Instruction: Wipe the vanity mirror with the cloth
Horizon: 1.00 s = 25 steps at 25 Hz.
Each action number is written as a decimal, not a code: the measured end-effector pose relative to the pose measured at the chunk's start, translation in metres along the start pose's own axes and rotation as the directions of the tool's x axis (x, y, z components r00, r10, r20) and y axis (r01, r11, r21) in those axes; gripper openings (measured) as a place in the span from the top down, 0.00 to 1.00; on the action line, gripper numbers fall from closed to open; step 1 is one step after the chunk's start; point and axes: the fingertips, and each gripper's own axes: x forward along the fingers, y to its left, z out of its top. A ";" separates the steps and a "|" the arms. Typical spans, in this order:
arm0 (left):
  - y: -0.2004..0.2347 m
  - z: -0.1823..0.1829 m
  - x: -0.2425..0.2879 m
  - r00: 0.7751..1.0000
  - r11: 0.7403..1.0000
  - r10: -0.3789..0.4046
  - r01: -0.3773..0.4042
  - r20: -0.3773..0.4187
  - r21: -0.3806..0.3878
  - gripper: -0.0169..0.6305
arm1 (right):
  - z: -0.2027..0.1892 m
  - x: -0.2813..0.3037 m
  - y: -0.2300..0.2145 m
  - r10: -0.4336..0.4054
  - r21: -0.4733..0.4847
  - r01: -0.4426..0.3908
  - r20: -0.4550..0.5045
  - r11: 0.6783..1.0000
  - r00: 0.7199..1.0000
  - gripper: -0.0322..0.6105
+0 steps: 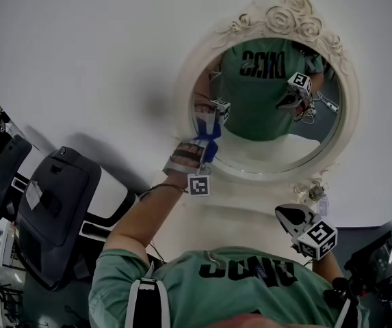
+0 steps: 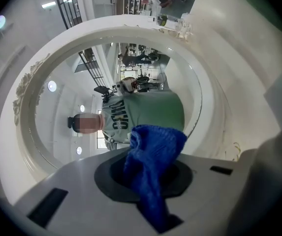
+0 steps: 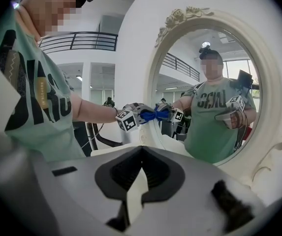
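Two claws: left claw (image 1: 204, 139) clamps cloth (image 2: 153, 154) on mirror (image 1: 267, 152); right claw (image 1: 286, 215) closed; chair (image 1: 55, 203) nearby.

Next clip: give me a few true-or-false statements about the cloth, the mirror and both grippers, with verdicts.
1. The left gripper holds a blue cloth in its jaws. True.
2. The cloth is pressed to the top of the glass. False: it meets the mirror at its left edge in the head view.
3. The right gripper clamps the frame. False: it is held apart from the mirror, jaws together on nothing.
4. The frame is white with carved roses on top. True.
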 end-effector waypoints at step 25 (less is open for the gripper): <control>0.014 0.305 0.014 0.907 0.999 0.021 -0.033 0.420 0.022 0.88 | -0.091 -0.122 -0.054 -0.260 0.185 0.265 -0.055 0.946 0.964 0.93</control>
